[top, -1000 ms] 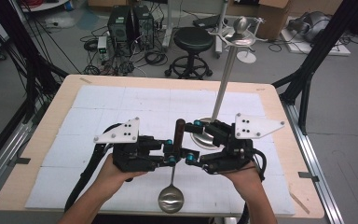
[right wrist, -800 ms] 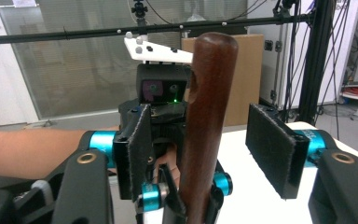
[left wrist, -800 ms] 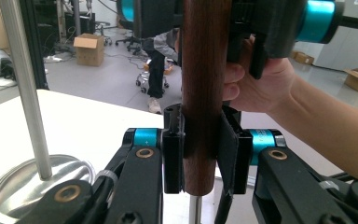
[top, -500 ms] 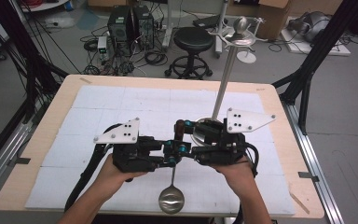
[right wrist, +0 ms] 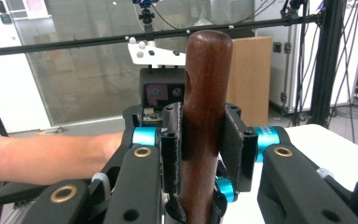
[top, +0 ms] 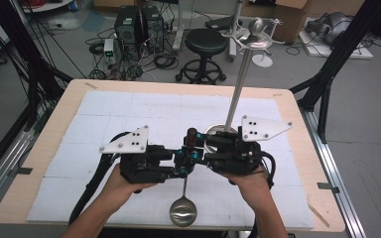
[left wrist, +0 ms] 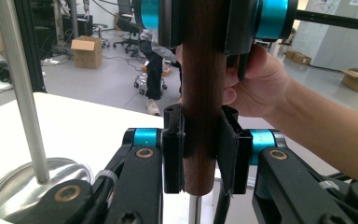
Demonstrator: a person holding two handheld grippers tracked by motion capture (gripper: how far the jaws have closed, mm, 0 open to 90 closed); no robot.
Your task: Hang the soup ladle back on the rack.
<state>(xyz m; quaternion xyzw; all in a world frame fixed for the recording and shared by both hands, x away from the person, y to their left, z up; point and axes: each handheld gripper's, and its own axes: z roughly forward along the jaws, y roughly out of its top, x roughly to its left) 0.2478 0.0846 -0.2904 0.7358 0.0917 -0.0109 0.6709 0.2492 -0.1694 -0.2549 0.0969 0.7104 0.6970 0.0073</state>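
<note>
— Gripping the ladle [top: 184, 198] by its wooden handle [left wrist: 204, 116], we have our left gripper [top: 177, 163] clenched on it, bowl hanging over the table [top: 69, 119] edge.

— Our right gripper [top: 198, 154] has just been closing and clamps the handle higher up, beside the stand [top: 238, 89].

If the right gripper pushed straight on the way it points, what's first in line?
Past the wooden ladle handle it grips, probably the left gripper facing it head-on, jaws shut lower on that handle; depth between them is unclear.
</note>
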